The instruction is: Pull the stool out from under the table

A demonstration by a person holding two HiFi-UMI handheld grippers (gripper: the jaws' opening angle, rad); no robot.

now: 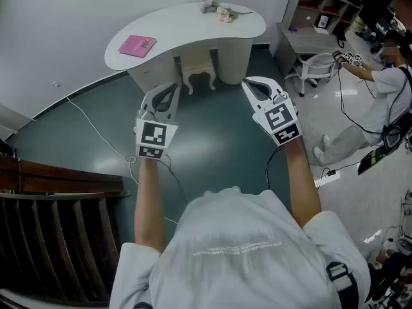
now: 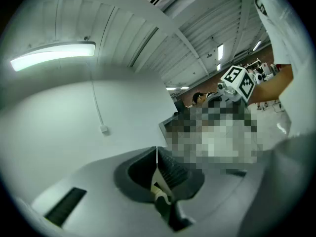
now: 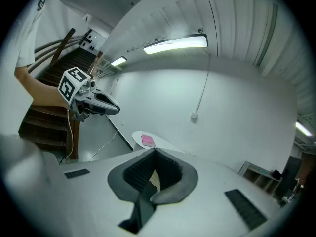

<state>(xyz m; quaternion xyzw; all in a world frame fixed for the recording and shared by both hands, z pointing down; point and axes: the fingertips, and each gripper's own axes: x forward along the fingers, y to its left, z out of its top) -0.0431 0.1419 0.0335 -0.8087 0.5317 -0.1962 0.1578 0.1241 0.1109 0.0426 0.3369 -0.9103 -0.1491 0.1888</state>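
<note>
A small cream stool (image 1: 197, 73) with curved legs stands tucked under the white curved table (image 1: 193, 24) at the far side of the green floor. Both grippers are held up in front of me, short of the table and touching nothing. My left gripper (image 1: 171, 87) is shut and empty, its jaws pressed together (image 2: 157, 154). My right gripper (image 1: 250, 84) is likewise shut with nothing between its jaws (image 3: 154, 154). The right gripper view shows the left gripper (image 3: 91, 101) and the table's end (image 3: 163, 143).
A pink book (image 1: 136, 46) and flowers (image 1: 219, 10) lie on the table. A cable (image 1: 96, 131) runs across the floor at left. Dark wooden railings (image 1: 58, 230) stand at lower left. A person (image 1: 386, 89), a white chair (image 1: 315, 66) and shelves (image 1: 322, 11) are at right.
</note>
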